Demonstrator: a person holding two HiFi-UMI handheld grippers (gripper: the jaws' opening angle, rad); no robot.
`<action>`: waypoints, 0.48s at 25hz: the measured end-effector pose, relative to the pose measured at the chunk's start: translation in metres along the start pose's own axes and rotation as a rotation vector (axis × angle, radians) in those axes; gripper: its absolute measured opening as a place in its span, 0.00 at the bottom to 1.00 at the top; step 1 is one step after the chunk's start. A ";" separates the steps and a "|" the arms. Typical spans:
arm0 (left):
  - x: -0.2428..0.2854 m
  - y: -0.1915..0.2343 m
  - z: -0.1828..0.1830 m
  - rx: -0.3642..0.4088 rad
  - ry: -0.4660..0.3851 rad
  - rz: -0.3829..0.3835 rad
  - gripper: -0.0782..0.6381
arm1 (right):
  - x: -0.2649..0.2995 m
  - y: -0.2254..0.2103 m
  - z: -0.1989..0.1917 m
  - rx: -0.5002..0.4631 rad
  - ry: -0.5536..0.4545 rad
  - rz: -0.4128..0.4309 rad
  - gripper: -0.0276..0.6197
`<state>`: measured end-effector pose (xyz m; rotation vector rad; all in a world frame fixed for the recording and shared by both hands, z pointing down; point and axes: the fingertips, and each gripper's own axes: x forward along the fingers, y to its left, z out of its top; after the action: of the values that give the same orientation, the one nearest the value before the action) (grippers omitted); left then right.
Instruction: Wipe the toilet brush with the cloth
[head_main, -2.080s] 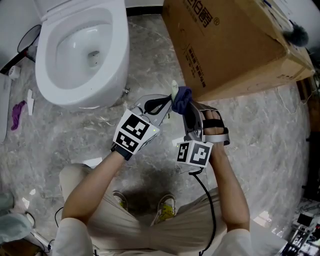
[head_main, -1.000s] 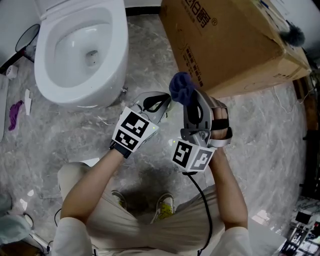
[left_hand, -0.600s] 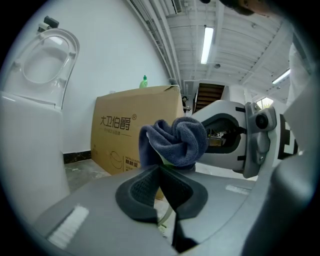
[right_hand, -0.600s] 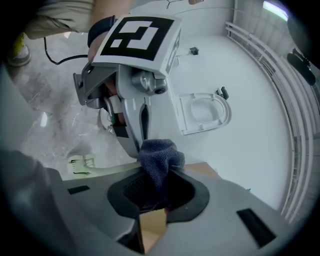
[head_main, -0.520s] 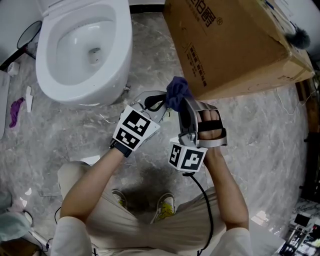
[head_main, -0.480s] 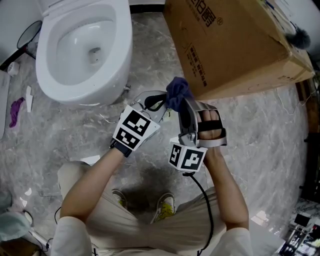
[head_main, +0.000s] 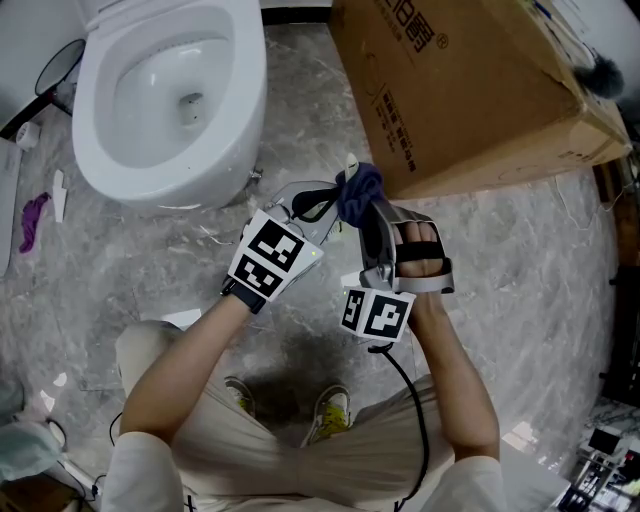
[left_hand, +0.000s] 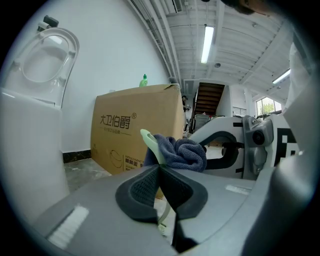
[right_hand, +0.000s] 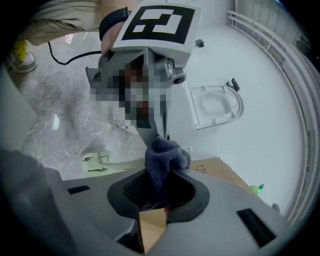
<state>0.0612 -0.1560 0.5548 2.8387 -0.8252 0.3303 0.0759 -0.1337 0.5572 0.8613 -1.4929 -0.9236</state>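
The toilet brush is pale green. Its handle tip pokes up between my two grippers in the head view. My left gripper is shut on the handle, and the small brush head hangs below. The dark blue cloth is bunched round the handle just under its tip. My right gripper is shut on that cloth. In the left gripper view the cloth sits against the handle right above the left gripper. In the right gripper view it fills the right gripper.
A white toilet with its lid up stands at the upper left. A large cardboard box fills the upper right, close behind the grippers. A purple scrap lies on the marbled floor at the left. The person's shoes are below.
The right gripper slid the cloth up over the handle's tip and has now drawn it back down, so the pale tip shows again. The left gripper has barely moved.
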 end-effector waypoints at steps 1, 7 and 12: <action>0.000 0.000 0.000 0.000 0.001 0.000 0.11 | 0.000 0.003 -0.001 0.002 0.002 0.011 0.15; 0.000 0.000 0.000 0.003 0.006 0.005 0.11 | 0.004 0.026 -0.009 -0.017 0.014 0.098 0.15; 0.000 -0.002 0.000 0.006 0.006 -0.005 0.11 | 0.006 0.040 -0.015 -0.026 0.033 0.143 0.15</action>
<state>0.0623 -0.1540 0.5546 2.8438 -0.8178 0.3408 0.0895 -0.1238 0.5972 0.7375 -1.4904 -0.8179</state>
